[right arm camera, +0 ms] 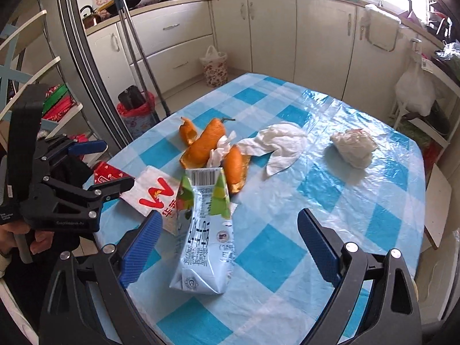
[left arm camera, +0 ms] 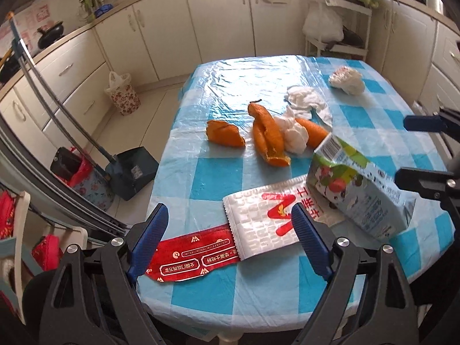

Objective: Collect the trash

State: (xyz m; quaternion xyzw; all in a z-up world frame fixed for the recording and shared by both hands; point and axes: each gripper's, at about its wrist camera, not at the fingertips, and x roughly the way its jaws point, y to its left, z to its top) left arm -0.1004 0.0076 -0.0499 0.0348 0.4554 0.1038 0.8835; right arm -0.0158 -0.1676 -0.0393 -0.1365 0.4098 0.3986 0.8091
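Note:
Trash lies on a table with a blue-checked cloth [left arm camera: 218, 178]. My left gripper [left arm camera: 230, 215] is open above a white wrapper with a red logo [left arm camera: 258, 221] and a red wrapper [left arm camera: 189, 258] at the table's near edge. A flattened milk carton [right arm camera: 207, 244] lies between the open fingers of my right gripper [right arm camera: 228, 218], and the pads stand clear of it. Orange peels [left arm camera: 268, 141] and a crumpled tissue [left arm camera: 294, 136] sit mid-table. Farther back are a white tissue [right arm camera: 283, 143] and a wadded plastic bag [right arm camera: 353, 146]. Each view shows the other gripper at its edge: the right gripper [left arm camera: 402, 148] and the left gripper [right arm camera: 118, 163].
On the floor to the left stand a bin with a red liner [left arm camera: 80, 172], a dark dustpan [left arm camera: 130, 169] with a long handle, and a floral basket [left arm camera: 123, 95]. Cabinets ring the room. A rack with a white bag [left arm camera: 323, 24] stands behind the table.

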